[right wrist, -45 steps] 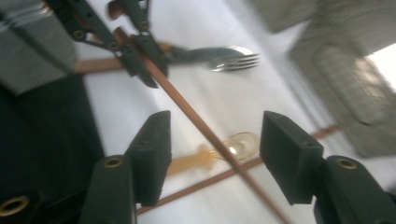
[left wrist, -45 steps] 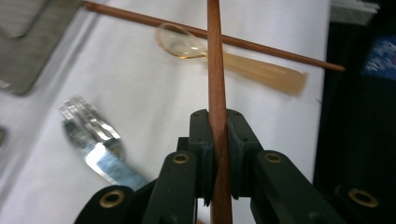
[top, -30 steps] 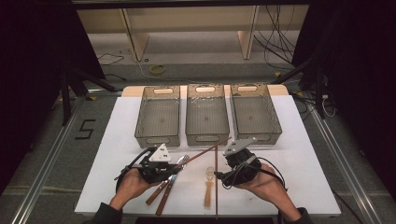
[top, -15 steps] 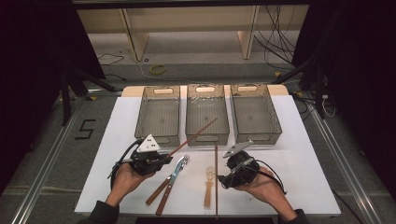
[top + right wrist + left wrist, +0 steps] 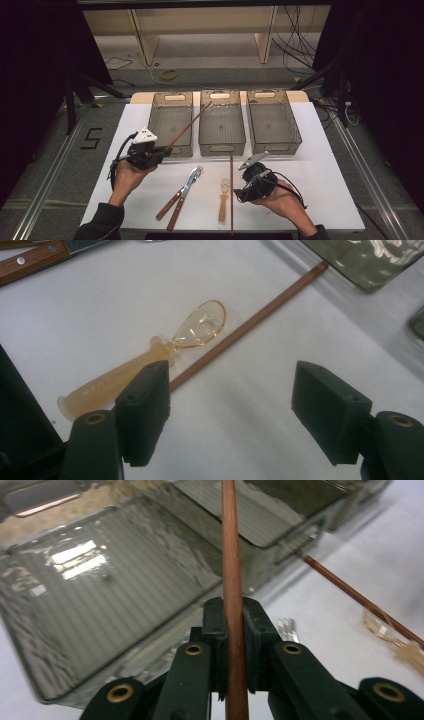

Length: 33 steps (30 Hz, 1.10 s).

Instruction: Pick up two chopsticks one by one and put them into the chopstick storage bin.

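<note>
Your left hand-held gripper (image 5: 231, 645) clamps one chopstick (image 5: 187, 127); tip it squarely into the left bin (image 5: 170, 97) at the table's far edge. Your right hand-held gripper (image 5: 231, 405) gapes empty.

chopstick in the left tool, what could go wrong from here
1. The left tool pinches the chopstick near its low end, so the long free part may swing or slip.
2. Its far tip sits by the middle bin rim and might snag there.
3. The open right tool hovers beside the spoon and could nudge it.
</note>
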Available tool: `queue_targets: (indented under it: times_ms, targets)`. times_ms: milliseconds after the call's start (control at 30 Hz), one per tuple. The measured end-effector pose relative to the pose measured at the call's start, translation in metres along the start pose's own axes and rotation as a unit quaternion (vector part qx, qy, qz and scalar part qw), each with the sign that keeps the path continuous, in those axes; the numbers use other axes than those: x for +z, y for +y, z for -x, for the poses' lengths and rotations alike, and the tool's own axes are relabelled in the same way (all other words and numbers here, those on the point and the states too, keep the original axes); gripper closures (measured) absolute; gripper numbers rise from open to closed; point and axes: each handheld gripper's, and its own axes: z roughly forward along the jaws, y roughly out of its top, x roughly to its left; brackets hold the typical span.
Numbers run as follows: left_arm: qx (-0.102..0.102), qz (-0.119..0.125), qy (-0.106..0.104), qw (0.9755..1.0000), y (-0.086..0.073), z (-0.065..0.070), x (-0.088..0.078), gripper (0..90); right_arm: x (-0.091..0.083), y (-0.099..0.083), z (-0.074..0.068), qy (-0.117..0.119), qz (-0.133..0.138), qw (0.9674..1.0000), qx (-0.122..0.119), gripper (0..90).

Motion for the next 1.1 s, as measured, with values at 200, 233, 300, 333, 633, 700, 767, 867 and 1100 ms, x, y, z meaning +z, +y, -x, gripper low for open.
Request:
queue_targets:
  times_ms: [200,233,300,333,633,700,767,867,1100]
  targets:
    - [-0.022,-0.005,0.018,0.9996,0.009,-0.018,0.005,82.2,0.0,-0.001,0.001,0.005,0.0,1.0,0.002,32.5]
    - [-0.027,-0.005,0.022,0.9994,0.011,-0.021,0.007,82.2,0.0,-0.001,0.001,0.008,0.0,1.0,0.001,32.6]
    - [-0.035,-0.007,0.028,0.999,0.014,-0.027,0.009,82.2,0.001,-0.002,0.0,0.009,-0.002,1.0,-0.002,32.6]
    - [-0.039,-0.01,0.031,0.9987,0.016,-0.03,0.01,82.2,0.001,-0.002,0.0,0.008,-0.002,1.0,-0.003,32.6]
    - [-0.061,-0.03,0.053,0.9962,0.024,-0.048,0.027,82.1,0.0,-0.004,0.004,0.016,0.002,0.9999,0.006,32.5]
    - [-0.069,-0.033,0.057,0.9954,0.024,-0.052,0.03,82.1,0.0,-0.004,0.004,0.016,0.003,0.9999,0.006,32.2]
    - [-0.077,-0.033,0.059,0.9947,0.024,-0.056,0.033,82.1,0.0,-0.004,0.004,0.016,0.003,0.9999,0.006,32.1]
    - [-0.083,-0.037,0.063,0.9938,0.024,-0.059,0.036,82.1,0.0,-0.004,0.004,0.016,0.002,0.9999,0.006,31.9]
    - [-0.107,-0.05,0.079,0.9898,0.022,-0.068,0.044,82.0,0.0,-0.004,0.004,0.016,0.005,0.9999,0.003,31.9]
